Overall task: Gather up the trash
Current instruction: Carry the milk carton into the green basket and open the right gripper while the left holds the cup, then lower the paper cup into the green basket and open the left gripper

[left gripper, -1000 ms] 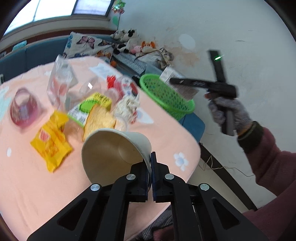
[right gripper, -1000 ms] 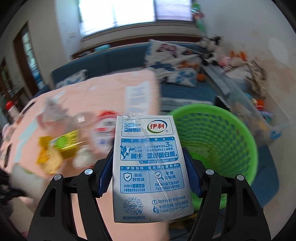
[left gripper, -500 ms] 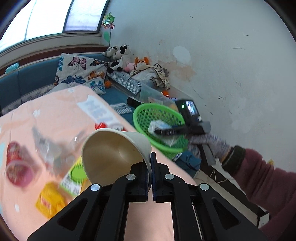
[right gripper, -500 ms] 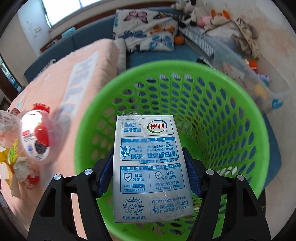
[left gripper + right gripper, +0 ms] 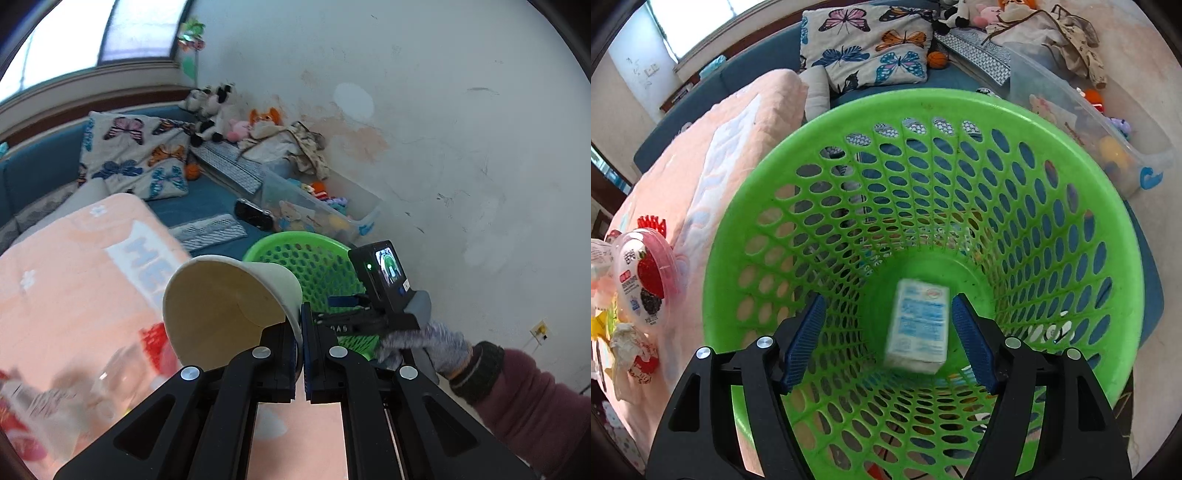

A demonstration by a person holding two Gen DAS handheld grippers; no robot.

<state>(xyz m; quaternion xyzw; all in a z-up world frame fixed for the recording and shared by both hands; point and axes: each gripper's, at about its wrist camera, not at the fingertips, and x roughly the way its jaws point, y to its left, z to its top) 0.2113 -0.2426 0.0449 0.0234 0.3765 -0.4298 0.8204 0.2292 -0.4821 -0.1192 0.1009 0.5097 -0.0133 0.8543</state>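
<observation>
Your right gripper [image 5: 886,341] hangs over the mouth of the green basket [image 5: 1108,229], pointing steeply down into it, and its blue pads stand apart with nothing pressed between them. The milk carton [image 5: 918,328] is loose inside the basket, blurred, down near the bottom and seen between your two fingers but touching neither. The basket stands just off the table's edge, beside the pink tablecloth [image 5: 738,122].

Your left gripper [image 5: 300,347] is clamped tight on the wall of a paper cup [image 5: 225,302], with the rim pinched between the pads and the cup's open mouth turned toward the camera, tilted on its side. The cup is held above the table's edge, and the basket [image 5: 291,240] shows just behind it. In that same view your gloved right hand [image 5: 428,343] holds the other gripper above the basket, its small screen lit.

More trash lies on the table near the edge next to the basket: a strawberry yogurt cup [image 5: 646,280] with a clear lid, a crumpled wrapper [image 5: 633,354] below it, and a red-edged packet [image 5: 652,223] just above it. In the left view a clear plastic piece [image 5: 110,384] shows blurred at the lower left, too smeared to tell what it is
</observation>
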